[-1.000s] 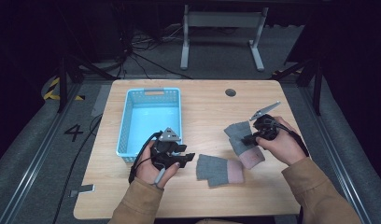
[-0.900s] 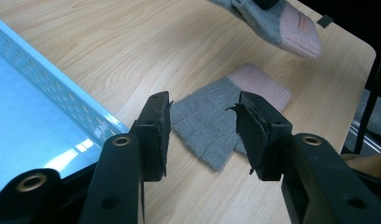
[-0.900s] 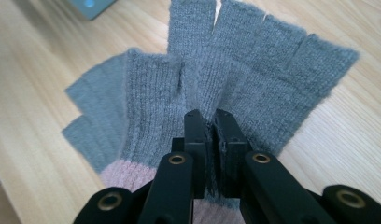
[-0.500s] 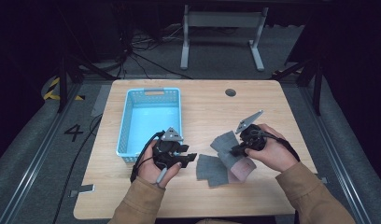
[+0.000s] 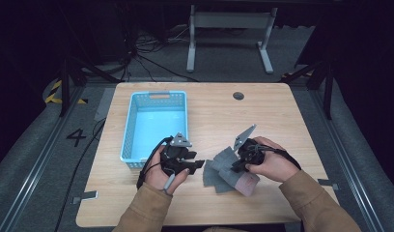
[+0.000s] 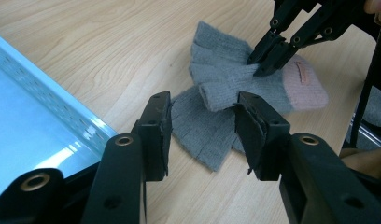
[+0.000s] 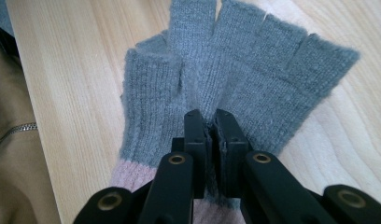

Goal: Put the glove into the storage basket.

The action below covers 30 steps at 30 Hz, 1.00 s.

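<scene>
Right claw [image 7: 211, 122] stays clamped on the upper glove [image 7: 235, 70]; left claw [image 6: 202, 126], apart beside it, should pin the lower glove [image 6: 202, 135].

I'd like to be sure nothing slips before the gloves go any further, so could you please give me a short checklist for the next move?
1. Right gripper pinching the upper glove: ok, jaws shut on its knit.
2. Left gripper free to take the lower glove: ok, jaws open, nothing between the pads.
3. Gloves separated: not ok, the upper one overlaps the lower.
4. Blue basket ready to receive: ok, it looks empty.
5. Grip catching one layer or both: cannot tell.
</scene>
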Tool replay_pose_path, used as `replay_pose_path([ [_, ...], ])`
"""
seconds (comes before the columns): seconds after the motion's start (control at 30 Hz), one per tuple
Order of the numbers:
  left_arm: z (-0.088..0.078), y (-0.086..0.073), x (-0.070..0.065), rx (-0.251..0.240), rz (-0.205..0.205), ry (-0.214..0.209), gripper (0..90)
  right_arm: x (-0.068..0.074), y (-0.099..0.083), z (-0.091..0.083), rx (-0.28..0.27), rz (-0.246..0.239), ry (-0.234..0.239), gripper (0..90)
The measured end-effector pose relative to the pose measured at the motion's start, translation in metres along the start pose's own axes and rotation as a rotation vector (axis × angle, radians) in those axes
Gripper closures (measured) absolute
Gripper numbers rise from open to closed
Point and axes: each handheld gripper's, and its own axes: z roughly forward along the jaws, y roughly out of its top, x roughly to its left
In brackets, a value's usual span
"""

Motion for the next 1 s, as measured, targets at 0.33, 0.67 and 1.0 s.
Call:
replay_pose_path([
  [0.33, 0.003, -0.001, 0.0, 0.012, 0.003, 0.006, 57.3, 0.0, 0.0, 0.019, 0.01, 0.004, 0.009, 83.4],
  [0.67, 0.01, -0.009, 0.0, 0.014, 0.008, 0.01, 56.5, 0.003, -0.021, 0.012, -0.151, 0.065, -0.024, 67.6],
  [1.0, 0.021, -0.012, -0.006, 0.073, 0.024, -0.013, 58.4, 0.001, -0.057, -0.005, -0.201, 0.18, -0.061, 66.9],
])
